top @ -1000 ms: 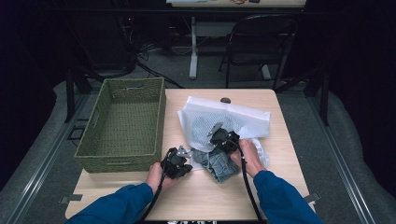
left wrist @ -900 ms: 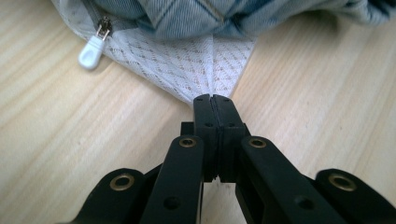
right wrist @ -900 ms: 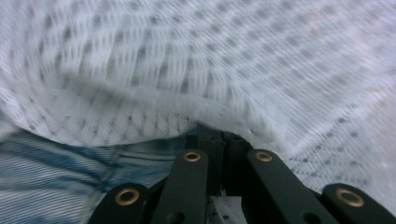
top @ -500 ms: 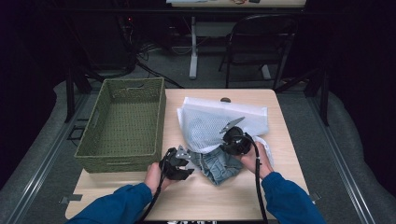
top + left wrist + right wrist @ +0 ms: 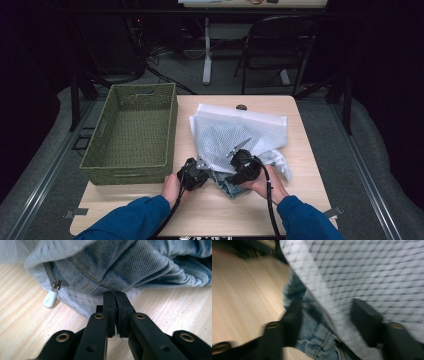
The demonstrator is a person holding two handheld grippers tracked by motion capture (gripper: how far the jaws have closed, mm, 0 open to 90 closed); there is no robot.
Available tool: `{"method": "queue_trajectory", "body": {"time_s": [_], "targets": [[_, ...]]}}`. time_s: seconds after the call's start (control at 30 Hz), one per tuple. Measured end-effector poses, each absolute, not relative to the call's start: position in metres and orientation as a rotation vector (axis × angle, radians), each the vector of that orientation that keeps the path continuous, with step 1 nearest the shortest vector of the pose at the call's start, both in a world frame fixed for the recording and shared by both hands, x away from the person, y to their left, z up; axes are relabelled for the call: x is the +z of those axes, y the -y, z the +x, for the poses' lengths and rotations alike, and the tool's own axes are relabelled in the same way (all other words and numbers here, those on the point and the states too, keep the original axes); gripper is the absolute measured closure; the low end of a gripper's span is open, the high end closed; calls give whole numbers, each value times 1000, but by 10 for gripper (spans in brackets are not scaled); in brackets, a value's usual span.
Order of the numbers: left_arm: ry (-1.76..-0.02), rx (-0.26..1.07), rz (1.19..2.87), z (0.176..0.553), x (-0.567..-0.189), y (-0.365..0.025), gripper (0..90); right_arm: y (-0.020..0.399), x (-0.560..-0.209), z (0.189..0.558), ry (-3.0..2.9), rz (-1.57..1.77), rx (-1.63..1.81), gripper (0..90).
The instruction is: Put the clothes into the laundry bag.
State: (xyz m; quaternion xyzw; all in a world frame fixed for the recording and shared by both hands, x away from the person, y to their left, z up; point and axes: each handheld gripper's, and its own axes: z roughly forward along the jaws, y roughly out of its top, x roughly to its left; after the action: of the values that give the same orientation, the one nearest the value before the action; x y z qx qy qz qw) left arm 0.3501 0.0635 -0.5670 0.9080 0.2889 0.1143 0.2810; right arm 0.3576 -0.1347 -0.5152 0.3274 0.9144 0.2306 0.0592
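A white mesh laundry bag (image 5: 235, 130) lies on the table with blue jeans (image 5: 227, 187) sticking out of its near opening. My left gripper (image 5: 202, 170) sits at the bag's near left corner. Its jaws have just closed on the bag's lower mesh edge (image 5: 75, 300), tips (image 5: 115, 293) against the denim (image 5: 125, 262), right of the white zipper pull (image 5: 50, 298). My right gripper (image 5: 231, 174) is at the opening. Its jaws (image 5: 327, 303) have just been opening and now stand wide. The bag's upper edge (image 5: 374, 270) and the jeans (image 5: 312, 335) lie between them, ungripped.
A green woven basket (image 5: 127, 175) stands on the table's left half, close to my left hand. Bare wood (image 5: 300, 200) lies to the right of and in front of the bag. A dark chair (image 5: 280, 40) and desk legs stand beyond the table's far edge.
My right gripper has released the mesh, opened, and shifted toward the table's near edge at the bag's mouth. The bag now lies flatter over the jeans. My left hand has stayed put.
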Motion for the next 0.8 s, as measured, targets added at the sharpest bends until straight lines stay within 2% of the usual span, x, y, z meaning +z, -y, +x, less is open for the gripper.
{"method": "queue_trajectory", "body": {"time_s": [0.07,0.1,0.13,0.17,0.27,0.57,0.8], "targets": [[-763,302,2437,351,-567,-64,899,127,-525,359,-2781,980,597,424],[-756,288,2440,352,-567,-65,900,124,-530,361,-2787,979,551,501],[-749,275,2441,352,-566,-66,900,122,-534,363,-2784,965,508,630],[-736,275,2445,353,-566,-67,900,122,-536,368,-2782,957,505,699],[-709,228,2456,352,-566,-69,900,123,-539,379,-2776,989,510,784],[-646,114,2490,344,-563,-82,900,134,-511,396,-2491,987,664,809],[-591,34,2525,333,-561,-95,900,151,-491,405,-2223,1118,753,810]]}}
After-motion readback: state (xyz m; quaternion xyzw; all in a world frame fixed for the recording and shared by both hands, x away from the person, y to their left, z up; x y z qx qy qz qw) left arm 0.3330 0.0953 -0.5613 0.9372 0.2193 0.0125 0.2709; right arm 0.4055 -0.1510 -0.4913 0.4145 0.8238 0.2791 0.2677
